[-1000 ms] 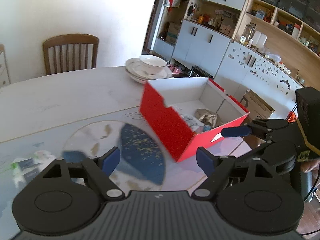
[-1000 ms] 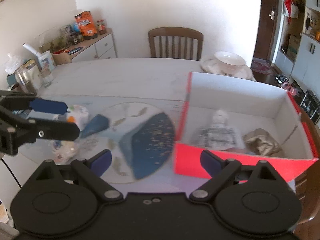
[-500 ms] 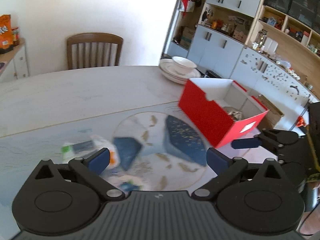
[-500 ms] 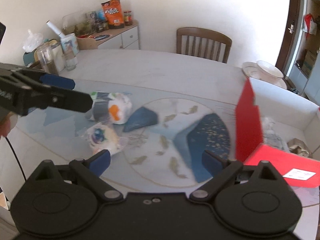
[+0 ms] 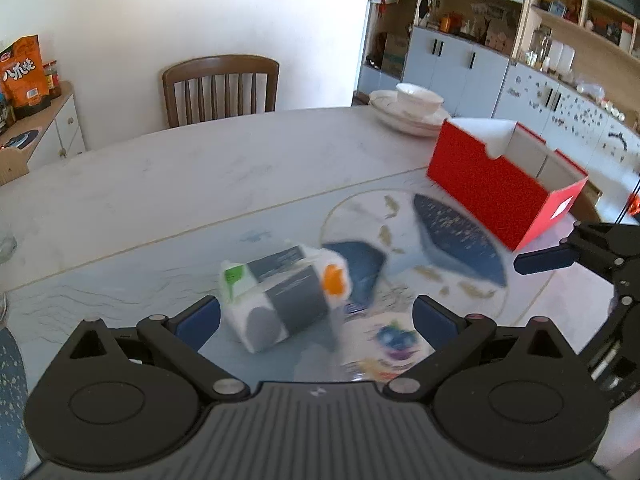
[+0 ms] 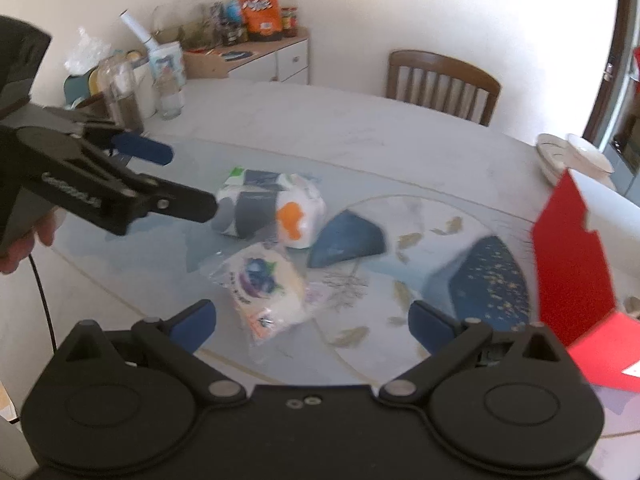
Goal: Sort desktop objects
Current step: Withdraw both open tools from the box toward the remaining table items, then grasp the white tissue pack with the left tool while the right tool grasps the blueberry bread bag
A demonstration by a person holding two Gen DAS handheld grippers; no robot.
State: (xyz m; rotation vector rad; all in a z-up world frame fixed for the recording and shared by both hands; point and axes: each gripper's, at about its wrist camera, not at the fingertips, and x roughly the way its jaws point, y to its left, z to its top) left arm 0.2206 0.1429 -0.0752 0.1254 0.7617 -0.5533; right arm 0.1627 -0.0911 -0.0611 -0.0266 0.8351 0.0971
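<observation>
A white pack of tissues with grey bands and an orange spot lies on the glass mat, just ahead of my open, empty left gripper; it also shows in the right wrist view. A clear snack packet with a blueberry print lies in front of my open, empty right gripper, and shows blurred in the left wrist view. The red box stands at the right, its red wall in the right wrist view.
Stacked plates and a bowl sit behind the box. A wooden chair stands at the far side. Jars and bottles crowd the table's left end. The left gripper reaches in from the left in the right wrist view.
Both grippers have swung left, away from the red box, toward the tissue pack and snack packet. Both stay open and empty.
</observation>
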